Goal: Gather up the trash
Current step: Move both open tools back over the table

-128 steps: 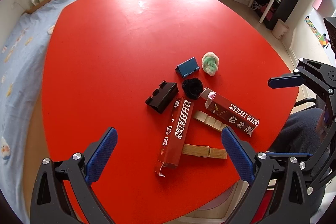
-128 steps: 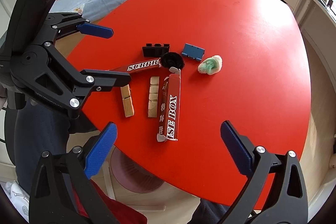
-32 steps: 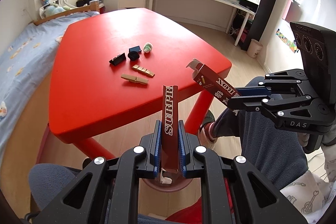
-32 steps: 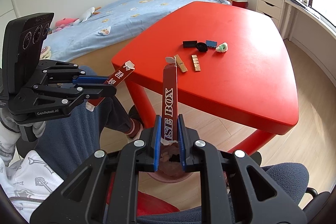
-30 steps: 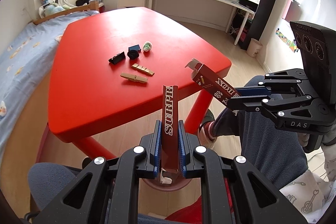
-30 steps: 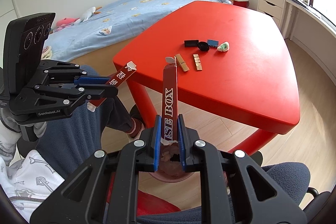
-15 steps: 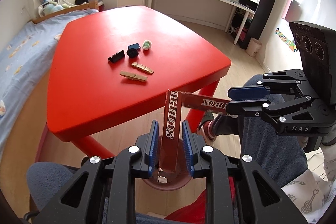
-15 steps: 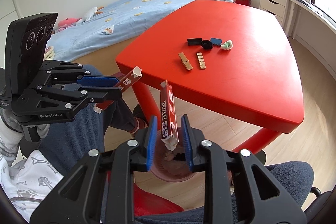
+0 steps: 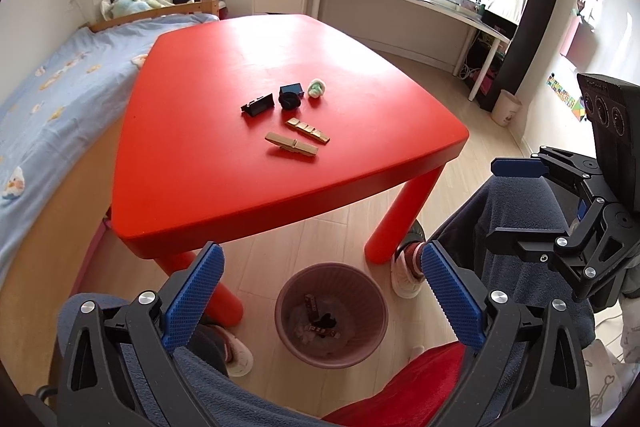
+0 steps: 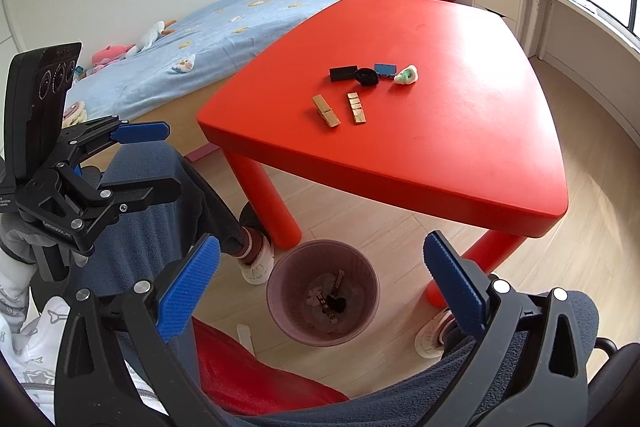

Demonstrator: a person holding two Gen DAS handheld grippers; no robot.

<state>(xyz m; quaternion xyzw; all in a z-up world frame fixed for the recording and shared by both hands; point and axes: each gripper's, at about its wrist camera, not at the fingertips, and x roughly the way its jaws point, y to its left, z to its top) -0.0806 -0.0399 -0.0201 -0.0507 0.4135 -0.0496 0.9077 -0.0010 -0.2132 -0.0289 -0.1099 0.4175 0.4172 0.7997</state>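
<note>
While both hand-held grippers, left (image 9: 320,291) & right (image 10: 320,287), gape empty, 1 bin (image 9: 331,311) w/ boxes (image 9: 320,323) directly below, 2 clothespins (image 9: 291,143) on surface (image 9: 224,167).

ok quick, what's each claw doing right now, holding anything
left claw: open, holding nothing, above the bin.
right claw: open, holding nothing, above the same bin.

Both red cartons (image 9: 316,309) have dropped into the wastebasket (image 9: 376,307) as each gripper's jaws spread wide apart.

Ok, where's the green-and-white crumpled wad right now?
The crumpled wad is on the red table, at the right end of the row in both views, beside the small blue block.
</note>
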